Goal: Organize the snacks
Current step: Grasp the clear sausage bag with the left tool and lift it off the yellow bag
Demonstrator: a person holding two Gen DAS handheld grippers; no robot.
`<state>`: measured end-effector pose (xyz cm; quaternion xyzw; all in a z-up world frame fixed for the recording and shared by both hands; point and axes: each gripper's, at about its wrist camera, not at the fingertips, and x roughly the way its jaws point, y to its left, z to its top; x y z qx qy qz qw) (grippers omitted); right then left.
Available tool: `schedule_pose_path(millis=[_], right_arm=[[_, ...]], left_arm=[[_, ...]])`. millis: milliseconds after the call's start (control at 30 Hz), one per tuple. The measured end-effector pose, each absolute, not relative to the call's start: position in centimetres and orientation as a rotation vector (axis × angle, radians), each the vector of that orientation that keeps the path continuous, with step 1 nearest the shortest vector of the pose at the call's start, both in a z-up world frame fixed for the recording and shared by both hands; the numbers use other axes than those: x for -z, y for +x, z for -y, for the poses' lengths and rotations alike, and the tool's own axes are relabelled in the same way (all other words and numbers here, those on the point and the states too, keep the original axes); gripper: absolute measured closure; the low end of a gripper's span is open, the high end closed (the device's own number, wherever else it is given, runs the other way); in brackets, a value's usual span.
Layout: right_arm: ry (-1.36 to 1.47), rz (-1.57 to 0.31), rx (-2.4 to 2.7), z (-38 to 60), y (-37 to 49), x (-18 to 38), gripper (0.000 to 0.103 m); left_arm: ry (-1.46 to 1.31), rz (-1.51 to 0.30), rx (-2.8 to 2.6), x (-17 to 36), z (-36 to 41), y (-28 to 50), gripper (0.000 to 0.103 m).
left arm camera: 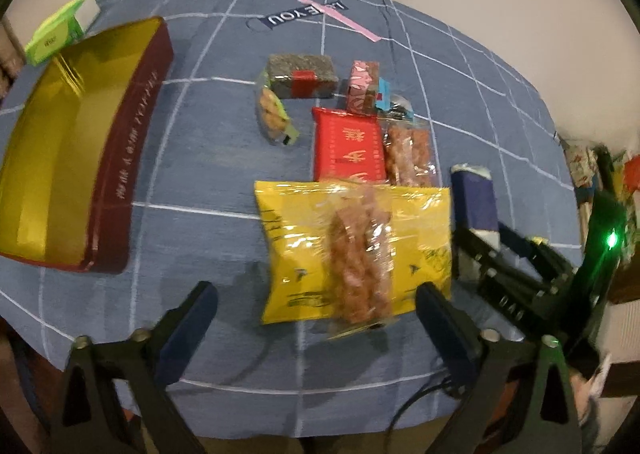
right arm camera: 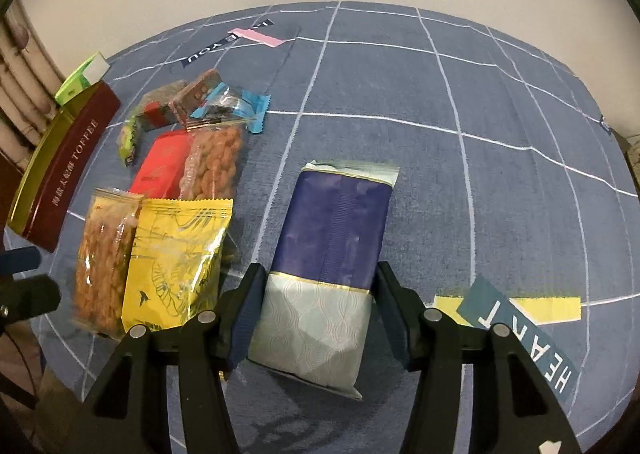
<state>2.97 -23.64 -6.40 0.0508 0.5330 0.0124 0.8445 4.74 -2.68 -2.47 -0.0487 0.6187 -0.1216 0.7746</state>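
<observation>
My right gripper [right arm camera: 316, 298] is shut on a navy and pale-patterned snack pack [right arm camera: 328, 254], gripped across its lower part; the pack also shows in the left wrist view [left arm camera: 474, 201]. My left gripper [left arm camera: 316, 306] is open, its jaws either side of the near end of a yellow bag [left arm camera: 352, 250] with a clear pack of nuts [left arm camera: 360, 270] lying on it. Behind them lie a red packet [left arm camera: 350, 145], a peanut pack [left arm camera: 408, 151], a dark bar [left arm camera: 302, 75], a pink box [left arm camera: 362, 83] and a blue candy [right arm camera: 240, 105]. An open gold-lined toffee tin [left arm camera: 60, 141] stands left.
A green box [left arm camera: 60, 27] sits behind the tin. The blue checked tablecloth [right arm camera: 460, 101] has printed labels and pink [left arm camera: 344, 19] and yellow [right arm camera: 548, 308] tape strips. The table's front edge is close below the grippers. Clutter stands at the far right [left arm camera: 600, 169].
</observation>
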Motion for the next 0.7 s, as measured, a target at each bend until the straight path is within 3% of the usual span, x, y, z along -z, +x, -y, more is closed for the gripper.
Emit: schedule_pose_path(millis=[67,200,600,700], right_arm=[[0.108,-1.120,-0.028,23.7,3.0,6.4,0.051],[0.107,-1.111,-0.024,23.5,3.0,6.5,0.050],[0.122,-1.110,-0.030,23.6,3.2,6.6,0.048],[0.132,-1.111,-0.030,23.7,3.3,6.6,0.048]], left_arm=[[-0.120,-1.368,0.258,2.7,3.1,5.3,0.024],[-0.119,-1.396,0.257,3.0,4.1,5.7,0.033],[-0.054,-1.391,0.229,4.2,6.6,6.5,0.036],[-0.042,-1.374,0.231,4.1,6.7,6.7,0.051]])
